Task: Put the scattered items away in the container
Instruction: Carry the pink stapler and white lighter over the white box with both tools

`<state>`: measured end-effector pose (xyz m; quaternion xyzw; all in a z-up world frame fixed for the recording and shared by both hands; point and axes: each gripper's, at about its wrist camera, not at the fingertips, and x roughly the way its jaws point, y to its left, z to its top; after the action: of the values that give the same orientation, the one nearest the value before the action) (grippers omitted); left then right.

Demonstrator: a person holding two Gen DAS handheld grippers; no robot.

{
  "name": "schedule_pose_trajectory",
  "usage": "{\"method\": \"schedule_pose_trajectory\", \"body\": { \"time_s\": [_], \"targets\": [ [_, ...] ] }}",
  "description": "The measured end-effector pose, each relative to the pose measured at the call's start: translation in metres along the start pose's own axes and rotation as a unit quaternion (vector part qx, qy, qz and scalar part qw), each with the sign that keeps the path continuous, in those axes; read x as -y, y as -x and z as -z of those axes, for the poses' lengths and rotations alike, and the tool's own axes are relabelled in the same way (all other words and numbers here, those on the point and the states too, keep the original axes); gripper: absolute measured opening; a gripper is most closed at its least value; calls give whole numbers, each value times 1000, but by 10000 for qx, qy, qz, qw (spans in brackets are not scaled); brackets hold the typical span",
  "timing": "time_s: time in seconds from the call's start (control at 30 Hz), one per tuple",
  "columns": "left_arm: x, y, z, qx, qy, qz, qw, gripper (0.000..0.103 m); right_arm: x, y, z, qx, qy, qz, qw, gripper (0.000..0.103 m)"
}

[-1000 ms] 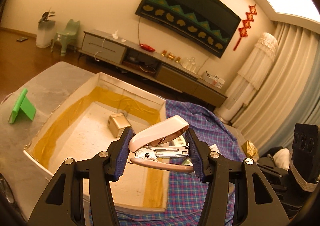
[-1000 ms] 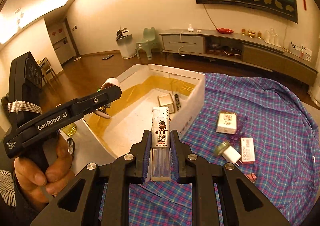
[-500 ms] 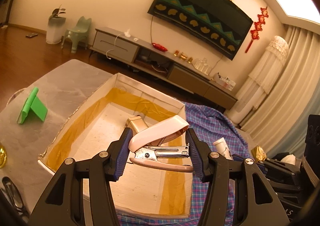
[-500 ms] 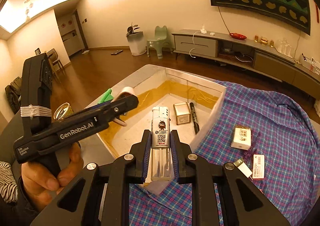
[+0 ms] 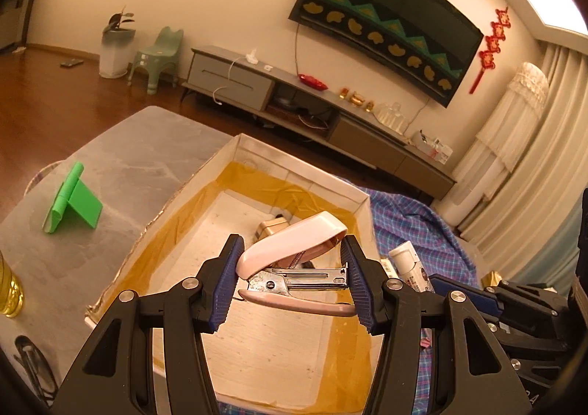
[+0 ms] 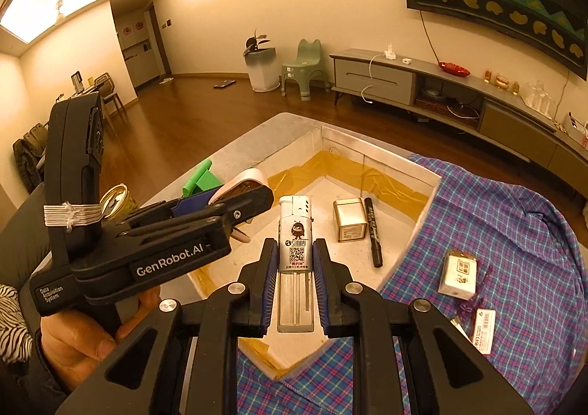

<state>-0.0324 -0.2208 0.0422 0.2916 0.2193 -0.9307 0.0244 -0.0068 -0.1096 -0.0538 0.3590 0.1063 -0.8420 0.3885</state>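
Observation:
My left gripper (image 5: 292, 284) is shut on a pink stapler (image 5: 294, 260) held crosswise above the white box (image 5: 305, 172) with yellow tape inside. My right gripper (image 6: 294, 279) is shut on a silver lighter (image 6: 296, 242) standing upright between its pads, over the box's near corner. The right wrist view shows the left gripper (image 6: 235, 209) from the side, a hand (image 6: 73, 338) on its handle. In the box lie a small gold tin (image 6: 349, 218) and a black marker (image 6: 373, 231). On the plaid cloth (image 6: 514, 231) rest a small white packet (image 6: 459, 273) and a labelled card (image 6: 483, 330).
A green phone stand (image 5: 71, 200) sits on the grey table (image 5: 128, 143) left of the box. A gold can (image 6: 117, 202) stands near the table's left edge. A TV cabinet (image 5: 330, 121) runs along the far wall, with wooden floor beyond the table.
Both grippers have moved in over the box, which now fills more of each view. The stapler and the lighter stay gripped as before.

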Motion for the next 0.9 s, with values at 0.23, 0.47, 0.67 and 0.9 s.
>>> {"method": "schedule_pose_trajectory", "body": {
  "time_s": [0.23, 0.47, 0.67, 0.9],
  "targets": [
    [-4, -13, -4, -93, -16, -199, 9998, 56, 0, -19, -9, -126, 57, -56, 9999, 21],
    [-14, -21, -10, -180, 94, -382, 9991, 56, 8, -40, -19, -292, 28, -61, 9996, 21],
    [-23, -24, -9, -270, 199, -478, 9983, 56, 12, -57, -27, -477, 10, -69, 9988, 21],
    [-29, -28, -6, -386, 188, -628, 9971, 56, 13, -78, -42, -670, -67, -134, 9976, 21]
  ]
}}
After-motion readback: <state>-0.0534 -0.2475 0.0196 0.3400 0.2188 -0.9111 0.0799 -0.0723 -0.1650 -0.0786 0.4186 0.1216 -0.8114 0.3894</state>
